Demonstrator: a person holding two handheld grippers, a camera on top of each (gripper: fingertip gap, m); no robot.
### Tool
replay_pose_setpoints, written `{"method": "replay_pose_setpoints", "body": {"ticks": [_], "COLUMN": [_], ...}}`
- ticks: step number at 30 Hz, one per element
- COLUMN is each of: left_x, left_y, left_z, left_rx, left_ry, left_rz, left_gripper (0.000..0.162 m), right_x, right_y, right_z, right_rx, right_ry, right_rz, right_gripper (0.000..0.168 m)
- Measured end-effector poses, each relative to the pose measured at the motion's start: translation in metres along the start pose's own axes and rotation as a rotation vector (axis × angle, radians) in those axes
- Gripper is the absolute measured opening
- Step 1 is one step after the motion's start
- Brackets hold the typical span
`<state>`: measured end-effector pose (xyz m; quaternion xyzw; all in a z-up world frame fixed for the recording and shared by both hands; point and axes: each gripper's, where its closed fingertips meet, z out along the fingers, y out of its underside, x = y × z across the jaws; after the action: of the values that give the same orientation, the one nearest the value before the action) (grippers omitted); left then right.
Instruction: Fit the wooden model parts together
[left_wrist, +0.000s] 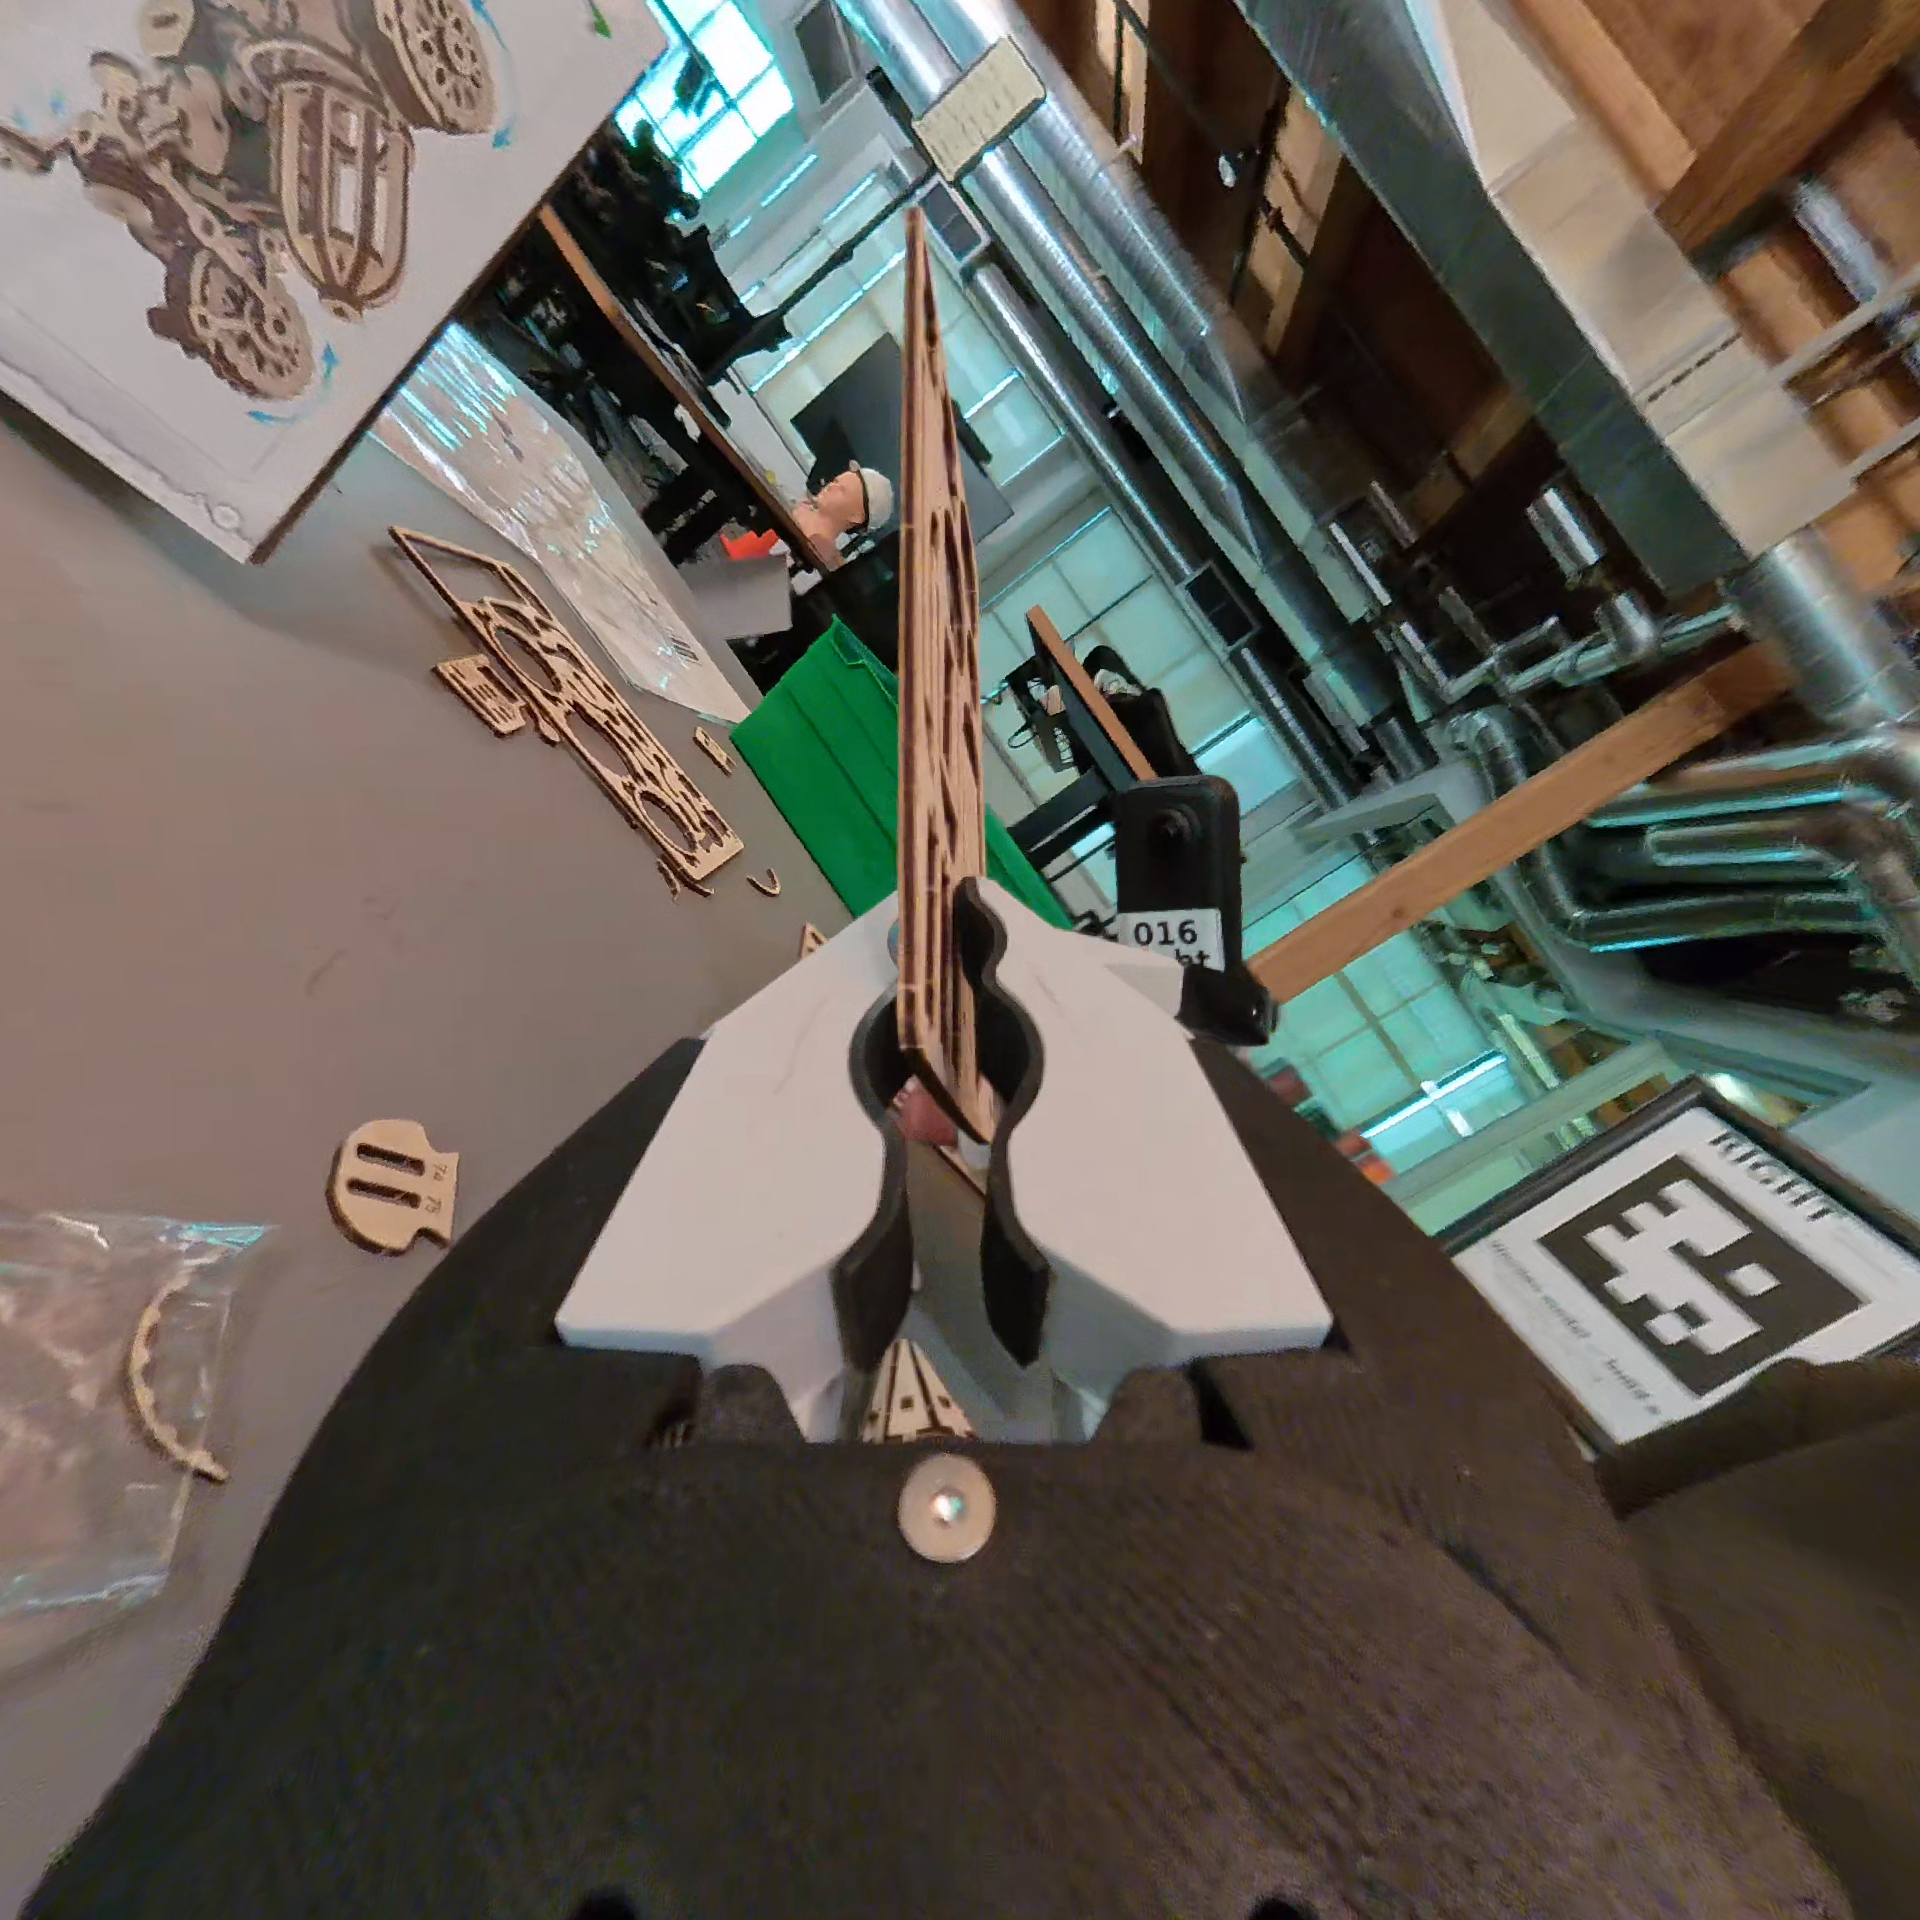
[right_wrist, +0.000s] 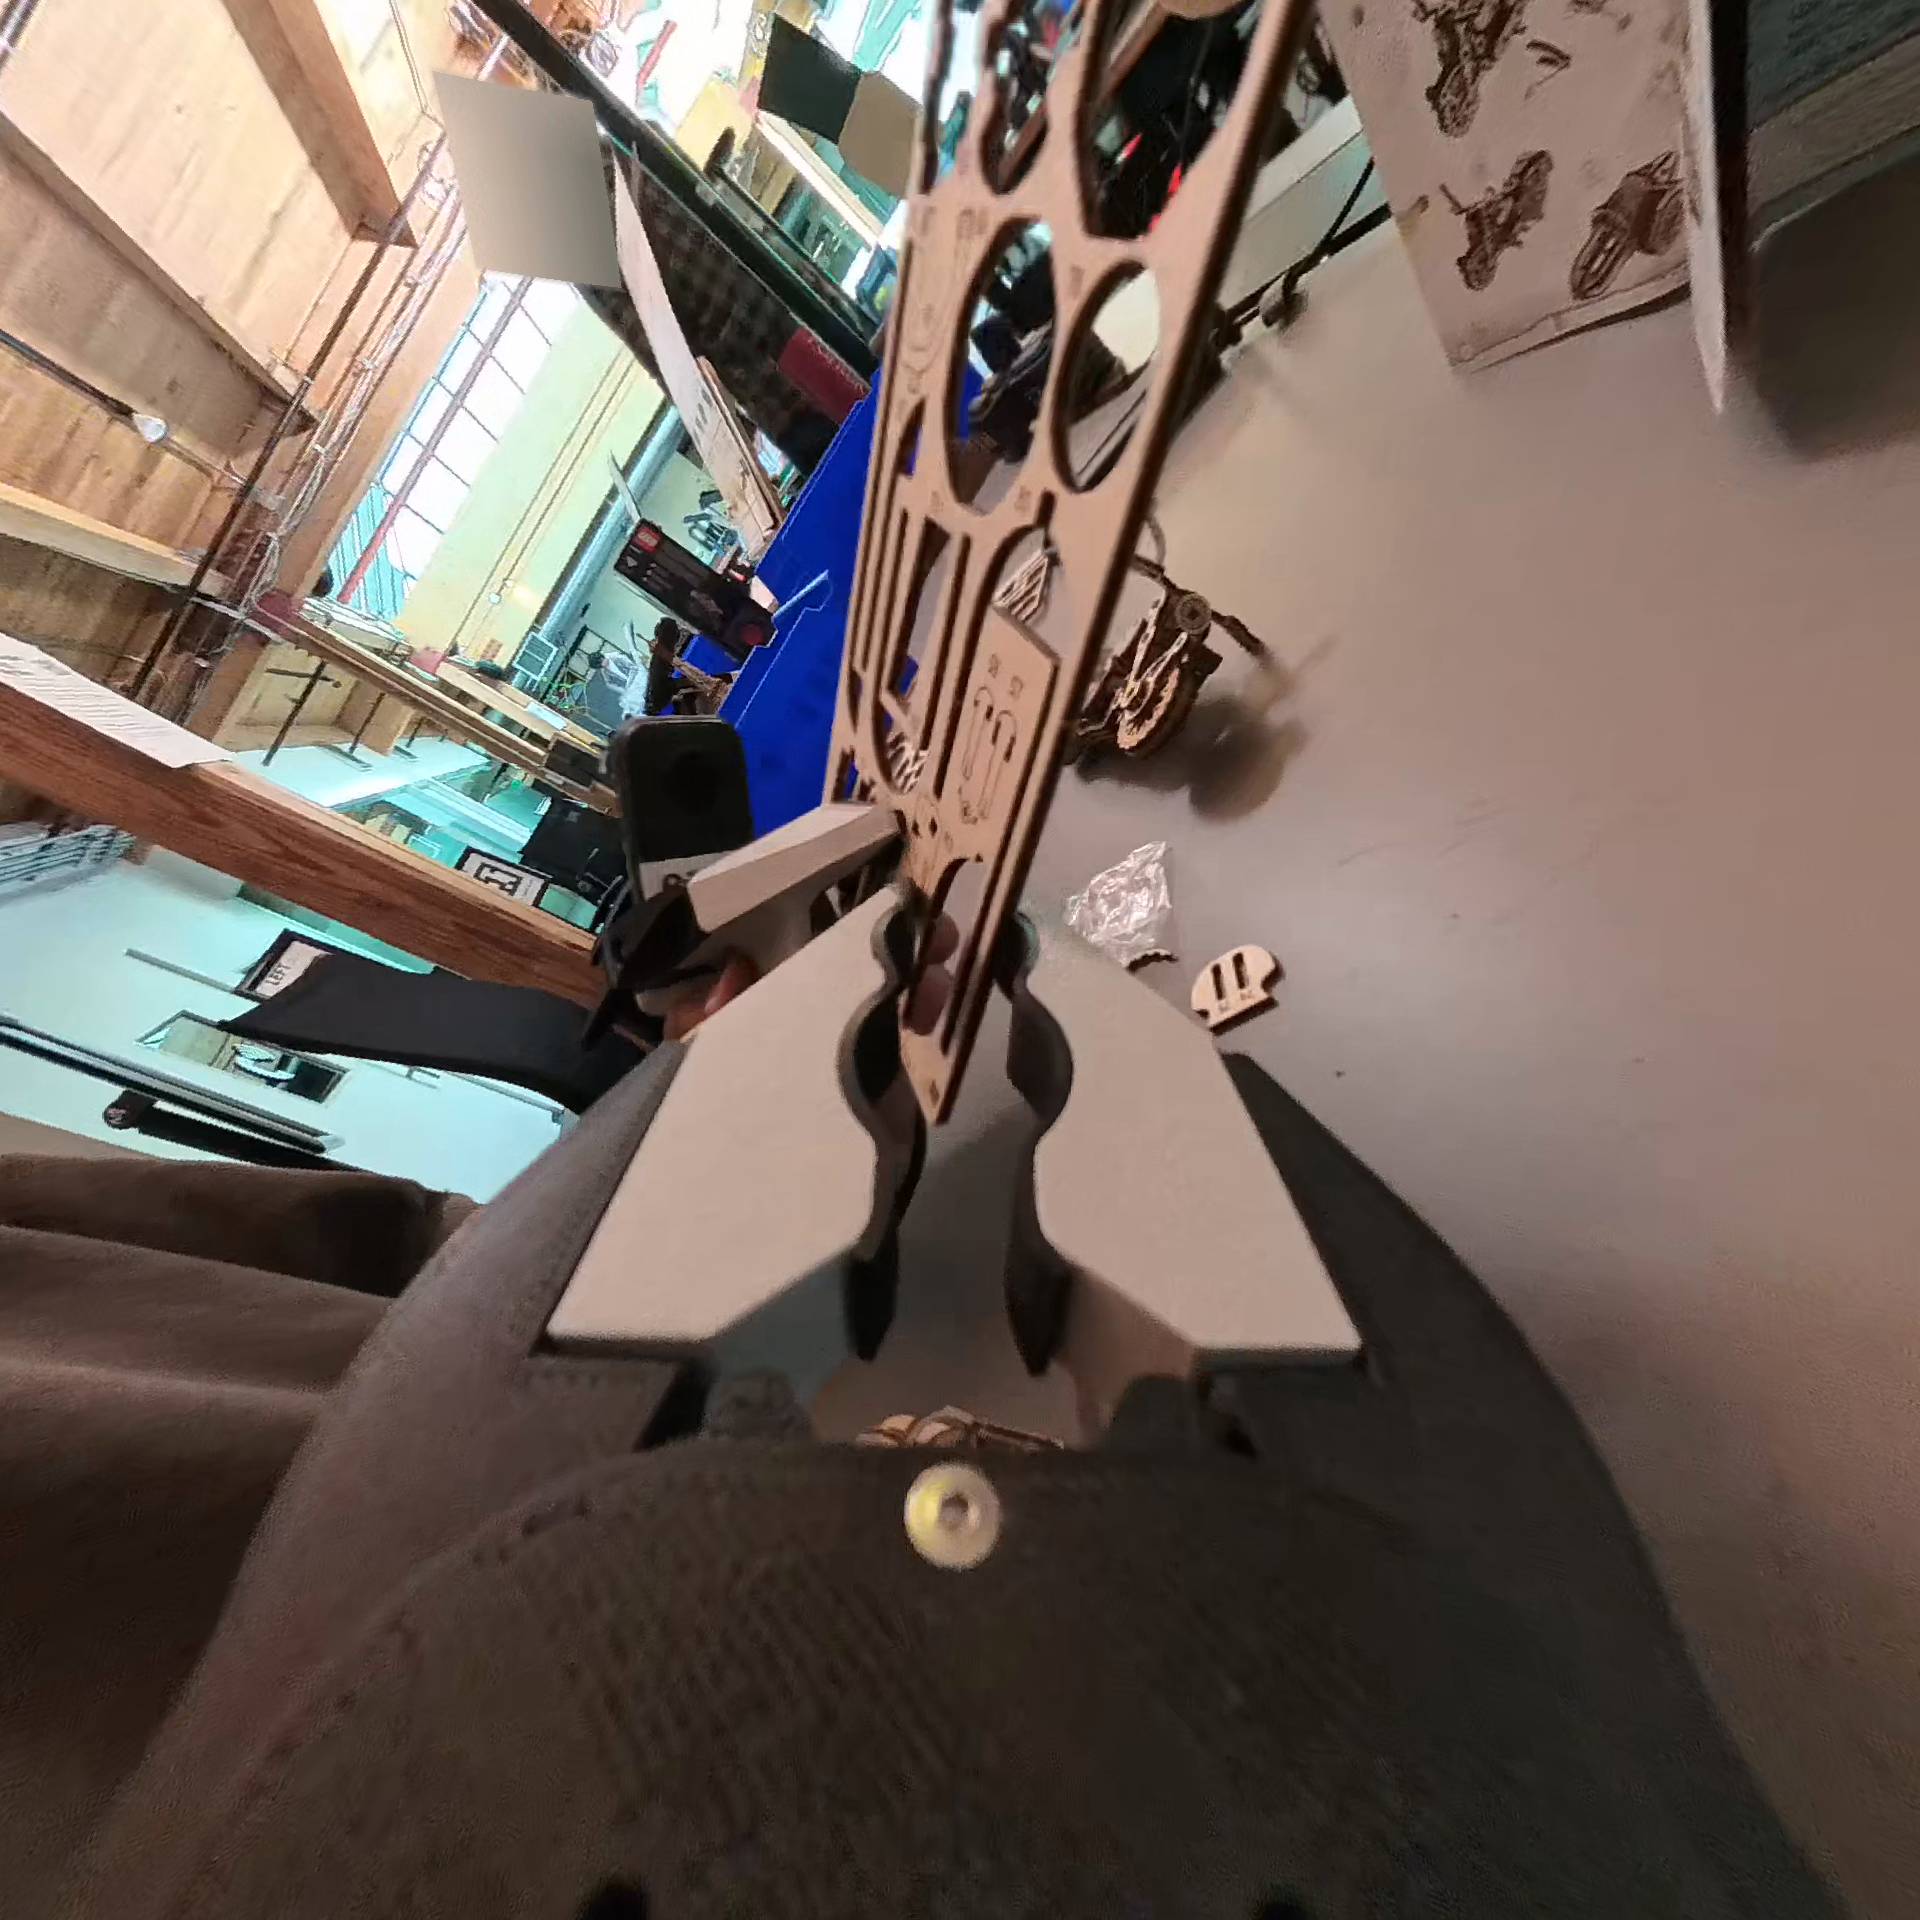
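Observation:
A thin laser-cut wooden sheet (left_wrist: 940, 623) with round and slotted cut-outs is held up above the grey table (left_wrist: 260, 935). My left gripper (left_wrist: 932, 920) is shut on its lower edge, and the sheet shows edge-on in the left wrist view. In the right wrist view the sheet (right_wrist: 1039, 468) shows its face. Its lower corner sits between the fingers of my right gripper (right_wrist: 961, 932), which stand a narrow gap apart; whether the pads touch it is unclear. The left gripper (right_wrist: 790, 873) grips the sheet just to the left. The right gripper (left_wrist: 1184, 894) shows behind the sheet.
On the table lie a spent wooden sheet (left_wrist: 582, 707), a small slotted wooden piece (left_wrist: 390, 1184) (right_wrist: 1231, 982), a plastic bag with a curved part (left_wrist: 94, 1382), a half-built wooden model (right_wrist: 1153, 665), crumpled plastic (right_wrist: 1122, 899) and the kit box (left_wrist: 208, 208). A green bin (left_wrist: 831, 769) stands beyond. My left and right fingertips are right by each other.

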<state>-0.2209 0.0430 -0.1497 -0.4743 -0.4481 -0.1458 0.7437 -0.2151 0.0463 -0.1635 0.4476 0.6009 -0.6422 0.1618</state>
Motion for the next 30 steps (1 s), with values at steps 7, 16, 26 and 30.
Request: {"method": "replay_pose_setpoints", "body": {"ticks": [7, 16, 26, 30], "left_x": [0.007, 0.01, 0.007, 0.004], "left_y": [0.001, 0.002, 0.01, 0.011], "left_z": [0.0, 0.002, 0.003, 0.003], "left_rx": [-0.001, -0.001, -0.018, -0.015], "left_ry": [-0.047, -0.031, -0.1, -0.112], "left_rz": [0.171, 0.183, 0.279, 0.27], "left_gripper": [0.002, 0.001, 0.002, 0.002], "right_x": [-0.002, 0.0, 0.005, 0.009], "right_y": [-0.001, -0.007, -0.007, -0.007], "right_z": [-0.002, -0.005, -0.007, -0.006], "right_rx": [-0.003, 0.036, 0.03, 0.031], "right_ry": [-0.038, -0.021, 0.007, 0.069], "right_rz": [0.031, -0.001, 0.017, -0.026], "right_gripper": [0.012, 0.02, 0.02, 0.02]}}
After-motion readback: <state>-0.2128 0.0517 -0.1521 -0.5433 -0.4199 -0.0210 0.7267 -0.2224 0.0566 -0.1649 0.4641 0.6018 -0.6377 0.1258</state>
